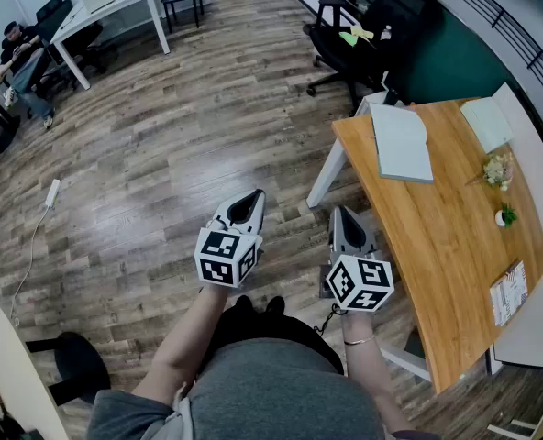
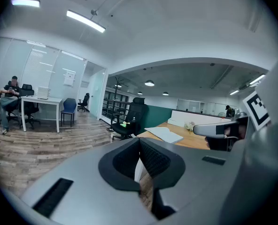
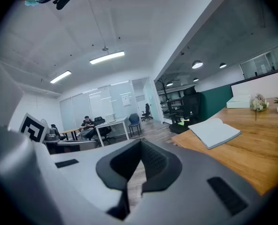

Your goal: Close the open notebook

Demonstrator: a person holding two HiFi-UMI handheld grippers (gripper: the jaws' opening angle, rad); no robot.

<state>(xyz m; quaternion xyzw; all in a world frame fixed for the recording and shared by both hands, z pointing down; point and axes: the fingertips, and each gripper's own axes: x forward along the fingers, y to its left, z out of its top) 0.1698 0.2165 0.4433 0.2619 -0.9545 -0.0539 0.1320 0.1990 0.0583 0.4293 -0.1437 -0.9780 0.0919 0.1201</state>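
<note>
The open notebook (image 1: pixel 402 142) lies near the far corner of the wooden desk (image 1: pixel 446 246), close to its edge, well apart from your left gripper (image 1: pixel 250 200) and right gripper (image 1: pixel 343 216) (both clenched, empty). A hard shove could slide it off that edge. Bare floor (image 1: pixel 161 154) gives open approach room; an office chair (image 1: pixel 354 35) stands beyond the corner.

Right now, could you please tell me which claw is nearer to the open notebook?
Right. The right claw hangs beside the desk, short of the open notebook; the left claw is farther off, over the floor.
</note>
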